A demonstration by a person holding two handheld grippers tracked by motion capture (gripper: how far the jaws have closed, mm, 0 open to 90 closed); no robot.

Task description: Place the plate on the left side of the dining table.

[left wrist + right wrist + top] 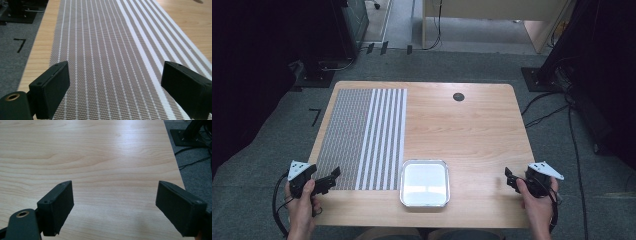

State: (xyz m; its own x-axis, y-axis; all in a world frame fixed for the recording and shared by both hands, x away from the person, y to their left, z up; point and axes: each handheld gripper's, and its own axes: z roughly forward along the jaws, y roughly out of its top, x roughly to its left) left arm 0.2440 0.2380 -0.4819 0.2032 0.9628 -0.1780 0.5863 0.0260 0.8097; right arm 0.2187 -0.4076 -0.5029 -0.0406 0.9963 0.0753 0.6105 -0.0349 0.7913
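Two grippers sit at the near corners of the wooden table [472,130], and we hold one in each hand. Our left gripper [332,177] rests at the near left edge, its tips over the near end of the striped woven mat [364,137]. In the left gripper view its jaws stand wide apart with nothing between them but the weave of the mat [110,57] running away from us, brown mesh crossed by thin white lines on one side and broad white bands on the other. Whether the jaw tips actually touch the mat we cannot quite tell from this angle; they look to hover just above it. Our right gripper [510,180] sits at the near right edge, and in the right gripper view its jaws are likewise spread wide, with bare wood grain [100,165] between them and the table's right edge and grey floor beyond. Neither claw has hold of anything. Between the two grippers, near the front edge and just beside the mat's right border, lies a square metal tray [424,202] with rounded corners, well apart from either gripper.
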